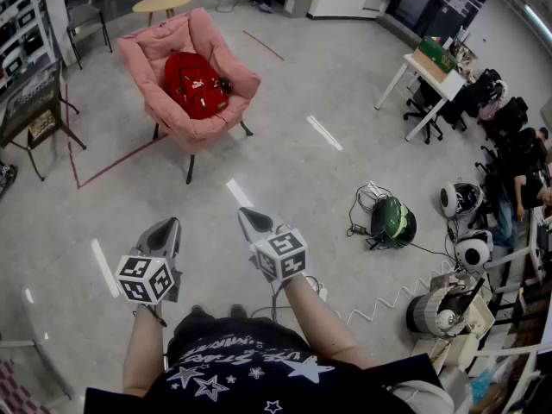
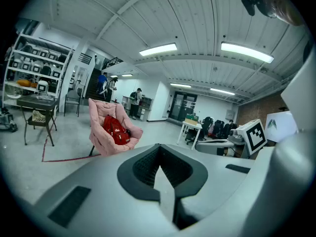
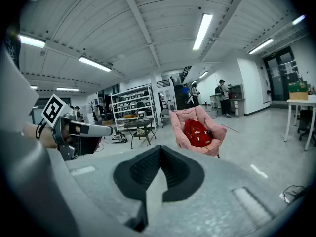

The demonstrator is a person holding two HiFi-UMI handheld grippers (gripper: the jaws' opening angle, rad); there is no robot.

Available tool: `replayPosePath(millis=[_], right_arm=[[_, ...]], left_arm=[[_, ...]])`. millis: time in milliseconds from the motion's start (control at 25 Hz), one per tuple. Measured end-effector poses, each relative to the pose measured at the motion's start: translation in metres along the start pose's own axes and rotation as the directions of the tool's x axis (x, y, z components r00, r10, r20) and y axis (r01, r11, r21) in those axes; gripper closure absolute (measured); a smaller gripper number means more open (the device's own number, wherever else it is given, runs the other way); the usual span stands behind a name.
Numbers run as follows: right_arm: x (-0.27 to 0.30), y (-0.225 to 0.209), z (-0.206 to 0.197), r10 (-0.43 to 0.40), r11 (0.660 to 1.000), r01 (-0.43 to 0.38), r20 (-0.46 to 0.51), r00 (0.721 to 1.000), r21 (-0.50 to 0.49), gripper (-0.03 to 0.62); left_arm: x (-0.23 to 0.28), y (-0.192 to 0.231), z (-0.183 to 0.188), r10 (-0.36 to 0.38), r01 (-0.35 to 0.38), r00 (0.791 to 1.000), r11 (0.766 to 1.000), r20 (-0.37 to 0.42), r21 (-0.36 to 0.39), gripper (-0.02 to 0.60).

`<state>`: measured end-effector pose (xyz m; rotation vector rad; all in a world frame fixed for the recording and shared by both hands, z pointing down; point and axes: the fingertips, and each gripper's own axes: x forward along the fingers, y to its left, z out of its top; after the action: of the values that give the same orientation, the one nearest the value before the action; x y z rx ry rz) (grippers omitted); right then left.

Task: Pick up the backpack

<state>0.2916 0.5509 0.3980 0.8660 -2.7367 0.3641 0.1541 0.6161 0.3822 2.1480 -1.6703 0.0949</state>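
A red backpack (image 1: pixel 196 84) lies on the seat of a pink padded chair (image 1: pixel 149 54) far ahead across the floor. The same backpack (image 2: pixel 114 130) appears small and distant in the left gripper view, and the backpack (image 3: pixel 196 133) sits at middle distance in the right gripper view. My left gripper (image 1: pixel 164 229) is shut and holds nothing, well short of the chair. Beside it my right gripper (image 1: pixel 250 221) is also shut and empty. Both are held side by side in front of the person's body, pointing toward the chair.
A round wooden table (image 1: pixel 162 4) stands behind the chair. A white desk (image 1: pixel 429 80) with office chairs is at the right. A green and black bag (image 1: pixel 392 222) with cables lies on the floor at right, near round white devices (image 1: pixel 461 200). Shelving (image 3: pixel 131 107) stands at the left.
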Motion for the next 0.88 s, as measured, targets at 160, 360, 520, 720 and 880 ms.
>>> replayPosePath(millis=[160,360,520,720,880], right_arm=[[-0.006,-0.001,-0.005,-0.007,1.0,0.007,-0.013,1.0,0.004,0.595],[-0.011,-0.005,-0.003,0.011,1.0,-0.011,-0.008,1.0,-0.004,0.595],[-0.018,-0.014,-0.001,0.001,1.0,-0.001,0.007,1.0,-0.003,0.595],[-0.023,-0.016,-0.005,0.037,0.997,-0.039,0.036,0.999,0.06,0.595],[-0.014,-0.018,-0.012,0.031,0.997,-0.033,0.03,0.999,0.069,0.595]], left_arm=[[0.001,-0.002,-0.006,-0.008,0.008,1.0,1.0,-0.017,-0.012,0.575],[0.002,-0.011,-0.005,0.002,-0.003,1.0,1.0,-0.021,-0.004,0.575],[0.001,-0.018,-0.007,0.017,-0.017,1.0,1.0,-0.015,0.004,0.575],[-0.002,-0.019,-0.012,0.031,-0.031,0.999,0.999,-0.011,-0.016,0.575],[-0.001,-0.01,-0.018,0.038,-0.039,0.999,0.999,-0.023,-0.033,0.575]])
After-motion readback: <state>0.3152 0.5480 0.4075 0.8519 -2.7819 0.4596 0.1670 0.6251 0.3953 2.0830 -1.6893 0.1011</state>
